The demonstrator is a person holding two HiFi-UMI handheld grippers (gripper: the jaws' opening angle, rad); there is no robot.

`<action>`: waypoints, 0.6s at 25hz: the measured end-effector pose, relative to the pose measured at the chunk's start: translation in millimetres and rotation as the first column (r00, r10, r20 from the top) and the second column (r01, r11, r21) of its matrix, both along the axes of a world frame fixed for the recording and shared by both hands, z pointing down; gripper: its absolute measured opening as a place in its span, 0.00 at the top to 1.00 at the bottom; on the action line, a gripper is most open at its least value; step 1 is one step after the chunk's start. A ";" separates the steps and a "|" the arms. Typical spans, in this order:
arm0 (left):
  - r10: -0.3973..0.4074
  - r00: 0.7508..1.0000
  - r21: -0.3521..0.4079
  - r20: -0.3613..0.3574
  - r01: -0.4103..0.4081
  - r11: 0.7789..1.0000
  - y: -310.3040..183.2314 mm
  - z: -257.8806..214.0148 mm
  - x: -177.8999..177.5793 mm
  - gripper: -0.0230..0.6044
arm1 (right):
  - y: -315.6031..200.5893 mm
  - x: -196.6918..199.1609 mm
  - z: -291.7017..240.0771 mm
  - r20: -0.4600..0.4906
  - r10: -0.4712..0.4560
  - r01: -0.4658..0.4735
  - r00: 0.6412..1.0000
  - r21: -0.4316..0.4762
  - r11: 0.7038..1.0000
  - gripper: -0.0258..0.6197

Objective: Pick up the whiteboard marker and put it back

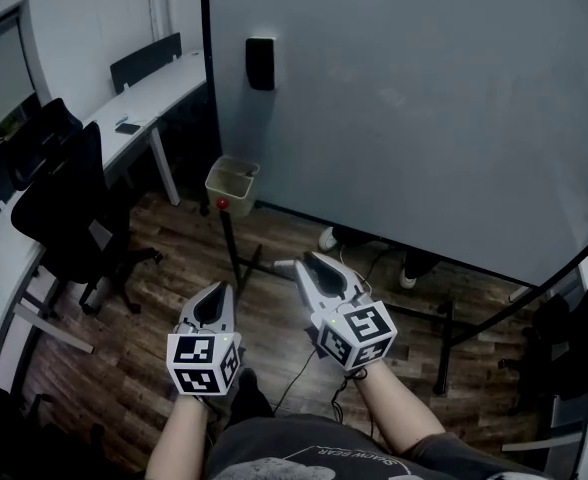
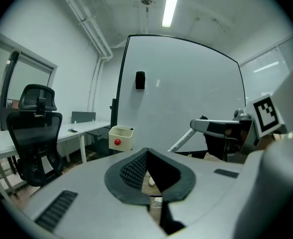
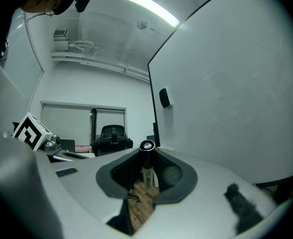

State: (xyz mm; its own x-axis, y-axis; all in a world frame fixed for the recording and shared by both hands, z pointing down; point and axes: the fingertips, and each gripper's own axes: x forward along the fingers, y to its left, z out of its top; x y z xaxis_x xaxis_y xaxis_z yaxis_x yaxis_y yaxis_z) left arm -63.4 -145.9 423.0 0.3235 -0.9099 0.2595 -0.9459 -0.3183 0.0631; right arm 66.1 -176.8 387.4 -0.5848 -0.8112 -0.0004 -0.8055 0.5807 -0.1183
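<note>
A whiteboard marker (image 3: 146,164) with a black cap stands upright between the pads of my right gripper (image 3: 147,148), which is shut on it. In the head view its white end (image 1: 284,265) pokes out to the left of that gripper (image 1: 309,261). My left gripper (image 1: 217,287) hovers beside it to the left, jaws shut and holding nothing (image 2: 146,152). Both point toward the big whiteboard (image 1: 424,98). A cream holder box (image 1: 232,185) with a red dot hangs at the board's lower left corner, ahead of the left gripper (image 2: 120,137).
A black eraser (image 1: 260,64) sticks to the whiteboard's upper left. The board's stand legs (image 1: 236,258) and a cable cross the wooden floor. Black office chairs (image 1: 59,198) and white desks (image 1: 144,93) stand at the left. Someone's shoes (image 1: 329,238) show under the board.
</note>
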 end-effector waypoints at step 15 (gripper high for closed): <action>0.025 1.000 0.031 0.005 -0.025 0.999 -107.5 -14.2 -42.6 0.94 | -106.5 -49.9 -21.7 0.025 0.009 -0.010 1.000 0.043 0.999 0.83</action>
State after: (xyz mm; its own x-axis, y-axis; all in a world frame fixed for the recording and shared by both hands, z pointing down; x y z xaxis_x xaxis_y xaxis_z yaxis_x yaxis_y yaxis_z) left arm -106.0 -253.4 408.8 0.3453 -0.9091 0.2331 -0.9378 -0.3438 0.0484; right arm 16.3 -283.3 365.7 -0.5766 -0.8155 -0.0498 -0.8080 0.5783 -0.1130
